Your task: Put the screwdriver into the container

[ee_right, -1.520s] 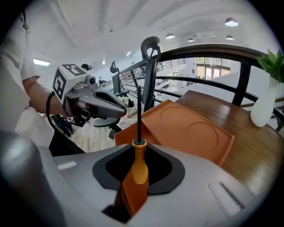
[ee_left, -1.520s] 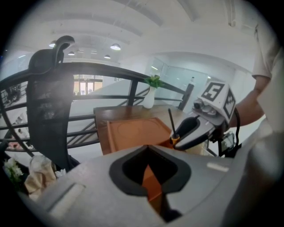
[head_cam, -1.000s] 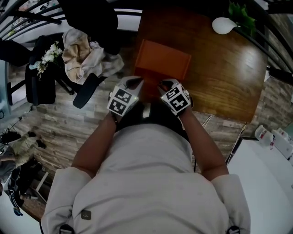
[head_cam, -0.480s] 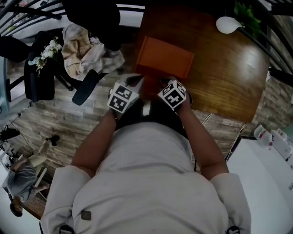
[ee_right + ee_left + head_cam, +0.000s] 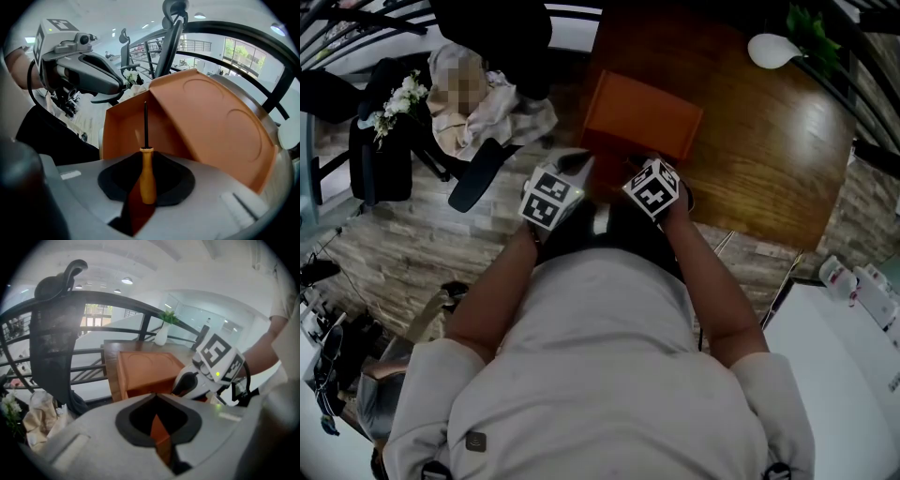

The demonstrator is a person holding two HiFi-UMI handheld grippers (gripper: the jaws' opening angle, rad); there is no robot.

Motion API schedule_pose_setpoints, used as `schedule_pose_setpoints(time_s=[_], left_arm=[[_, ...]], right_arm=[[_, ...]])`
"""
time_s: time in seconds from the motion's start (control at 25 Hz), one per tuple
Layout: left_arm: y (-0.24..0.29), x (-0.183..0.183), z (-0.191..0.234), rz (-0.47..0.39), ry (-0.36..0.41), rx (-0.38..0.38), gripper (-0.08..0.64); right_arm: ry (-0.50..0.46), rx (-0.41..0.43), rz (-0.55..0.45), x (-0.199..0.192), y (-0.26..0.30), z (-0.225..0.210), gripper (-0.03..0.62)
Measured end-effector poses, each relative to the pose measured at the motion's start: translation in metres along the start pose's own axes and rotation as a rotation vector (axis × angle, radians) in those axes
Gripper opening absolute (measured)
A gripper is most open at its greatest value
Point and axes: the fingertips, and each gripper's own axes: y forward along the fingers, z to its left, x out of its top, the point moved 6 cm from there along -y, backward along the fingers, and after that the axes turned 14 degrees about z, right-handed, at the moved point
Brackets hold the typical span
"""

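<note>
the right gripper (image 5: 146,187) is gripping the screwdriver (image 5: 148,171) by its yellow handle, the dark shaft pointing at the open orange container (image 5: 123,129) on the wooden desk (image 5: 769,150) (its lid (image 5: 220,122) is tilting up on the right). the left gripper (image 5: 161,439) is hovering by the container's near corner, its fingers showing a narrow gap with orange in it; whether they are pinching anything i cannot tell.

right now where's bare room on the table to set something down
Bare wood runs right of the orange container, from the white vase down to the table's near edge. Crowded at the container's near side: left gripper and right gripper.
</note>
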Motion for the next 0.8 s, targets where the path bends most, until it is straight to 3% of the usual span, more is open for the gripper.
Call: schedule_pose_setpoints(time_s=[0.8], left_arm=[[0.003,-0.004,0.002,0.006,-0.008,-0.011,0.003]], right_arm=[[0.013,-0.004,0.017,0.003,0.018,-0.003,0.081]])
